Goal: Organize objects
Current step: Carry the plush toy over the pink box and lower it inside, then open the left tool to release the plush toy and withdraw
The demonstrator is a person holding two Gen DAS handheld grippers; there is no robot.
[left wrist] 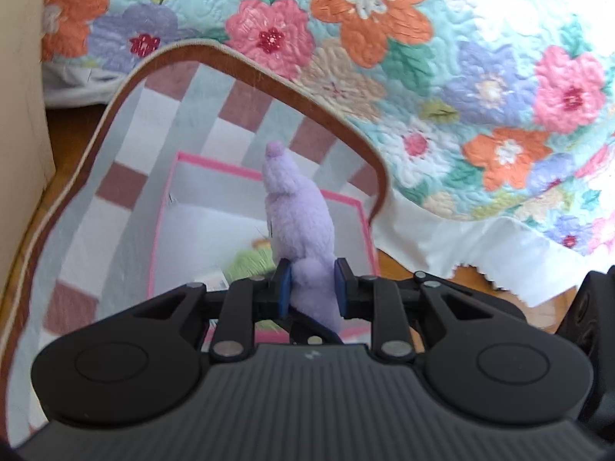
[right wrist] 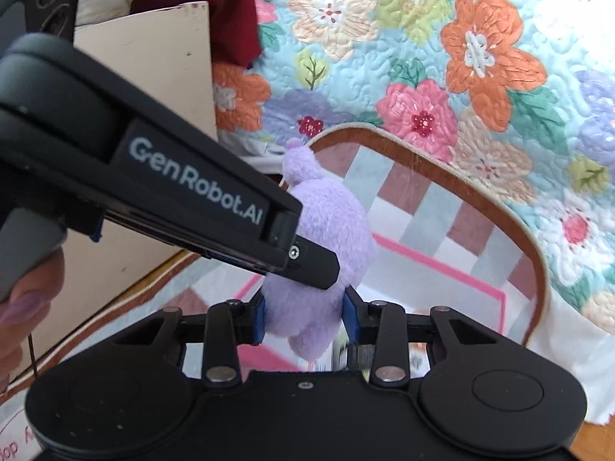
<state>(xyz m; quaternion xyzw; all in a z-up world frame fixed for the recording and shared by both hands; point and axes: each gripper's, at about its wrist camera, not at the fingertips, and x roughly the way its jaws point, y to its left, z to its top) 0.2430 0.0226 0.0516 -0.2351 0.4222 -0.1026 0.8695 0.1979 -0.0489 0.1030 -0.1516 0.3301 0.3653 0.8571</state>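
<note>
A lilac plush toy [left wrist: 296, 207] hangs over a checked fabric basket [left wrist: 269, 73] with a brown rim. In the left wrist view my left gripper [left wrist: 312, 288] is shut on the toy's lower end, its blue pads pressing in on both sides. In the right wrist view my right gripper [right wrist: 307, 320] is shut on the same plush toy [right wrist: 330, 223] lower down. The left gripper's black fingers [right wrist: 315, 267] cross in from the left and touch the toy's middle. Inside the basket [right wrist: 461, 176] lies a white box with a pink edge [left wrist: 215, 207].
A flowered quilt [left wrist: 480, 77] hangs down right behind the basket. To the left stands a beige panel [right wrist: 153, 57], with red cloth [right wrist: 230, 0] above it. Something green [left wrist: 248, 263] lies in the box. A person's hand [right wrist: 23, 307] shows at the left edge. Wooden floor lies below.
</note>
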